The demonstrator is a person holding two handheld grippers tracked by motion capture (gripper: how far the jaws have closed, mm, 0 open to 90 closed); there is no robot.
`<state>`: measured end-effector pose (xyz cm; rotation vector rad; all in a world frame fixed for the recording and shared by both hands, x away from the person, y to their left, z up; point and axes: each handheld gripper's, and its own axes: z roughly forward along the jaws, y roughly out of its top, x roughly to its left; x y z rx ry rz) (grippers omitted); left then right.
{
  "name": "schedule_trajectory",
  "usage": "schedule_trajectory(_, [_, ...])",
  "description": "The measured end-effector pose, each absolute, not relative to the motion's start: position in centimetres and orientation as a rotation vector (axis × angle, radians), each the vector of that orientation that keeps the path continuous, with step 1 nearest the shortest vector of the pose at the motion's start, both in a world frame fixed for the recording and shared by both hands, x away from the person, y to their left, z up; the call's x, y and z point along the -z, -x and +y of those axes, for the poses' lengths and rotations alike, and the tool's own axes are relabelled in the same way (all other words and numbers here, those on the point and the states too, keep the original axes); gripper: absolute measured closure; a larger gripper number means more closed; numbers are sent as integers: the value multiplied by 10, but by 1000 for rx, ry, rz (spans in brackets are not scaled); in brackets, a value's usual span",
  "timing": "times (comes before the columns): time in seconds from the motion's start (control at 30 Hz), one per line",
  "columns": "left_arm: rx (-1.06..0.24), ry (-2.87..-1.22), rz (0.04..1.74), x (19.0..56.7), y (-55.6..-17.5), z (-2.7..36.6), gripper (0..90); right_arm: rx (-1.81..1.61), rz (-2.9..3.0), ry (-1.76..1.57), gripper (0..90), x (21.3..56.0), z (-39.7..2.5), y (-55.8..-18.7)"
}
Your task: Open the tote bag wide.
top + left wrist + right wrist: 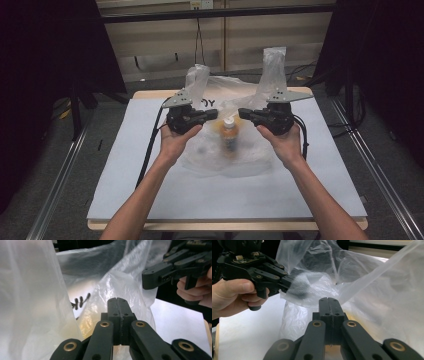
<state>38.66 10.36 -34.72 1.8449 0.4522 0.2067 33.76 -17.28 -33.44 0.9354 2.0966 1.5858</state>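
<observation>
**Bottle lies between two closed grippers, inside the bag**

A thin, translucent white plastic carrier bag point(235, 145) is spread on the pale grey table mat point(150, 195), its two handles raised; a small orange-filled bottle with a white cap point(229, 134) is seen inside it, long axis pointing away from the person. The left gripper point(212, 114) and right gripper point(243, 113) are held level, tips facing, with the bottle midway and slightly nearer the person (neither hand is nearer). Both pairs of jaws are pressed together; film appears pinched at each, though this cannot be confirmed.
</observation>
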Motion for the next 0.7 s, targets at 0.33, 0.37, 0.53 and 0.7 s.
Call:
schedule_trajectory(0.33, [-170, -1907, 481, 381, -389, 99, 900, -1551, 2108, -997, 900, 362, -184, -345])
schedule_trajectory(0.37, [-163, -1919, 484, 384, -389, 99, 900, -1551, 2104, -1011, 900, 366, -185, -346])
schedule_trajectory(0.53, [-156, -1957, 496, 399, -388, 98, 900, -1513, 2128, -1063, 900, 390, -191, -353])
schedule_trajectory(0.7, [-136, -1960, 523, 413, -389, 102, 900, -1461, 2188, -1093, 900, 416, -188, -357])
